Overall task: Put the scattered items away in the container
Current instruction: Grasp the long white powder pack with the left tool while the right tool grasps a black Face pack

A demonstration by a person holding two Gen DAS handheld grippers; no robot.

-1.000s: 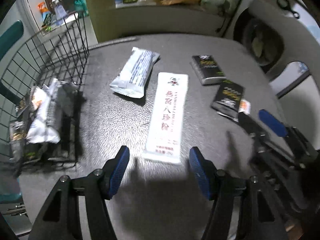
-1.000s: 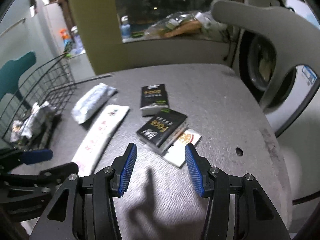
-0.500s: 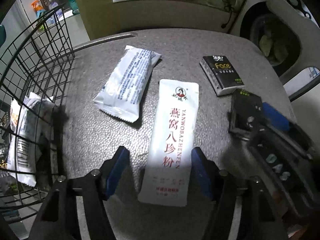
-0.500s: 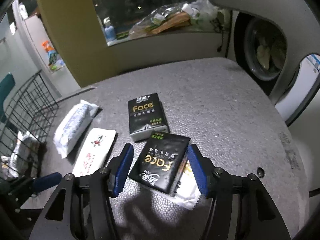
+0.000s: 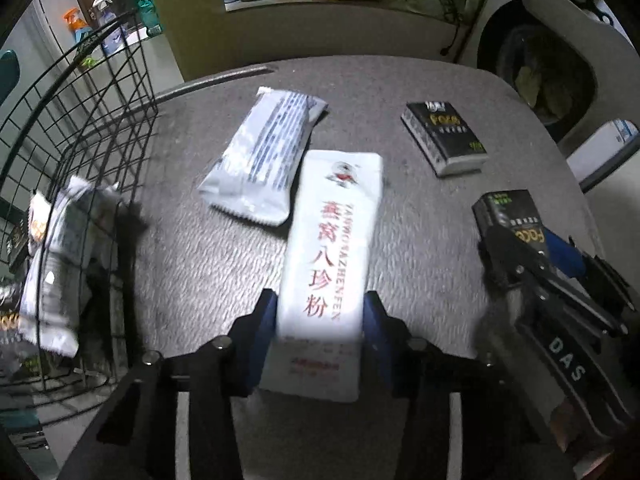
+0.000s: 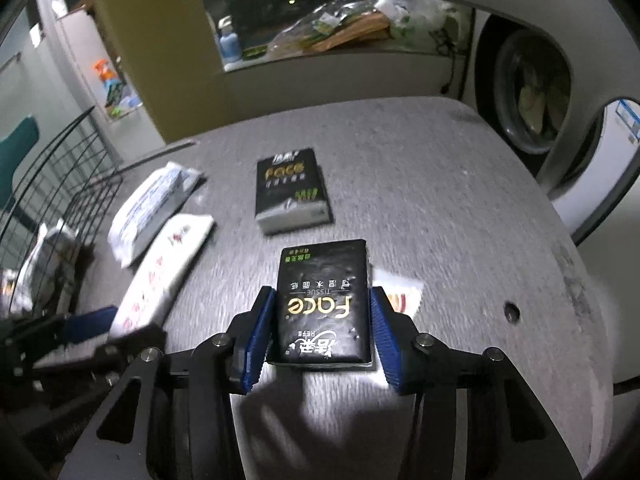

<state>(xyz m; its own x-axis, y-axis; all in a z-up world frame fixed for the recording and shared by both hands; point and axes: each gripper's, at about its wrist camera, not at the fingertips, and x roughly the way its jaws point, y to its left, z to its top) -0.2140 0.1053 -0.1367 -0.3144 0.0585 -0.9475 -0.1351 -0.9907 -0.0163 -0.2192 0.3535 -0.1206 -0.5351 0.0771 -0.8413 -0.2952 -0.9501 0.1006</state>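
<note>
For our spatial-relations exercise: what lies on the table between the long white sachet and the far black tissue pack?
Bare grey table; the left wrist view shows nothing between the long white sachet and the far black tissue pack.

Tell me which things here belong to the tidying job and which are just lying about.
Part of the job:
- long white sachet, between the closing left gripper fingers
- black tissue pack, between the closing right gripper fingers
- second black tissue pack
- white-blue packet
- wire basket

Just lying about:
- spray bottles
- washing machine
</note>
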